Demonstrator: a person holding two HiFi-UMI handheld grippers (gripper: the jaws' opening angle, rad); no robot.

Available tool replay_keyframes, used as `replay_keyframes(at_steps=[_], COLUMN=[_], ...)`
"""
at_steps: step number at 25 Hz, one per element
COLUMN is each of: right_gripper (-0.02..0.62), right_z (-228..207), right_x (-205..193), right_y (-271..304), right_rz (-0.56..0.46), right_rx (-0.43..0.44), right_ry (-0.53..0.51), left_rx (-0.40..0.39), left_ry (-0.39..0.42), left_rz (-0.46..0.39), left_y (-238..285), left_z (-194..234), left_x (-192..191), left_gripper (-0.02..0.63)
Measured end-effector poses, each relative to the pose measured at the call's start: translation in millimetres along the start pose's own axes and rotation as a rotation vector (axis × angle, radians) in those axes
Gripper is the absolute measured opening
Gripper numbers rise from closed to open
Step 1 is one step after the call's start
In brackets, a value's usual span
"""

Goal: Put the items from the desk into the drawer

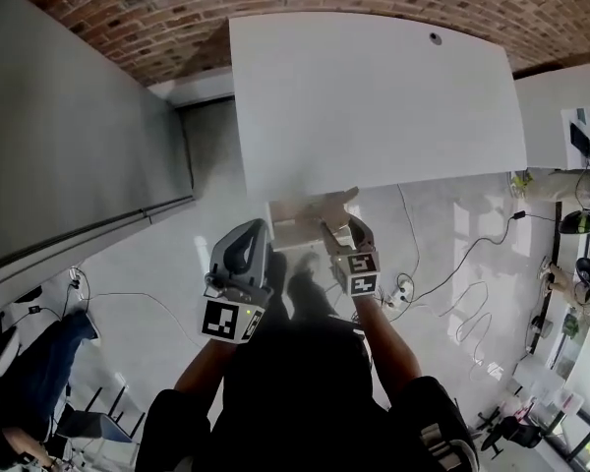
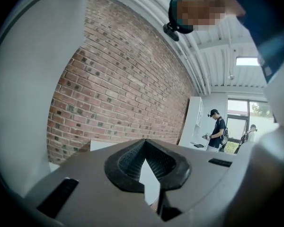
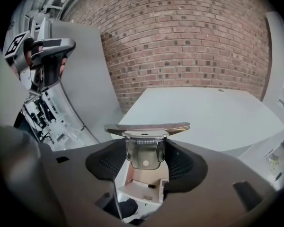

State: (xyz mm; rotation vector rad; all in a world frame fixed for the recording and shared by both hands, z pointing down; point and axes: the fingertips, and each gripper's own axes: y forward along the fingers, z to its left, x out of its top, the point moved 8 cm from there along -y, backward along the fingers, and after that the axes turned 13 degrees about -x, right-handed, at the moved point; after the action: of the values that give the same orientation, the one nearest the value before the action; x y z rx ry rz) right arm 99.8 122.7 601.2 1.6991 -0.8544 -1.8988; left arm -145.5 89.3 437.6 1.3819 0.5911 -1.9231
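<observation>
The right gripper has its jaws clamped on a metal clip, which stands upright between the black pads with its spring and its wide flat bar at the top. Through the gap below the clip the right gripper view shows the open drawer, pale wood inside with a white front. In the head view this gripper is held over the drawer's right front corner, and the drawer is pulled out from under the near edge of the white table. The table's top is bare apart from a small dark hole near its far right corner. The left gripper has its jaws together at the tips with nothing between them. It is raised just to the left of the drawer and points upward toward the brick wall. A grey panel stands to the left of the table. Thin cables run across the pale floor on the right. In the left gripper view another person in dark clothes and a cap stands well apart, near a window.
</observation>
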Motion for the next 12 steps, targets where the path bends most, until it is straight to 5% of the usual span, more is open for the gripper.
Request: replay_keyframes(at_steps=[12], right_gripper=[0.252], right_z=[24], right_x=[-81], right_y=[20], right_rz=[0.144], right_rx=[0.109], right_ry=[0.003], left_rx=[0.029], left_ry=[-0.002], left_rz=[0.025], left_y=[-11], left_z=[-36], left_x=[-38], left_gripper=[0.003])
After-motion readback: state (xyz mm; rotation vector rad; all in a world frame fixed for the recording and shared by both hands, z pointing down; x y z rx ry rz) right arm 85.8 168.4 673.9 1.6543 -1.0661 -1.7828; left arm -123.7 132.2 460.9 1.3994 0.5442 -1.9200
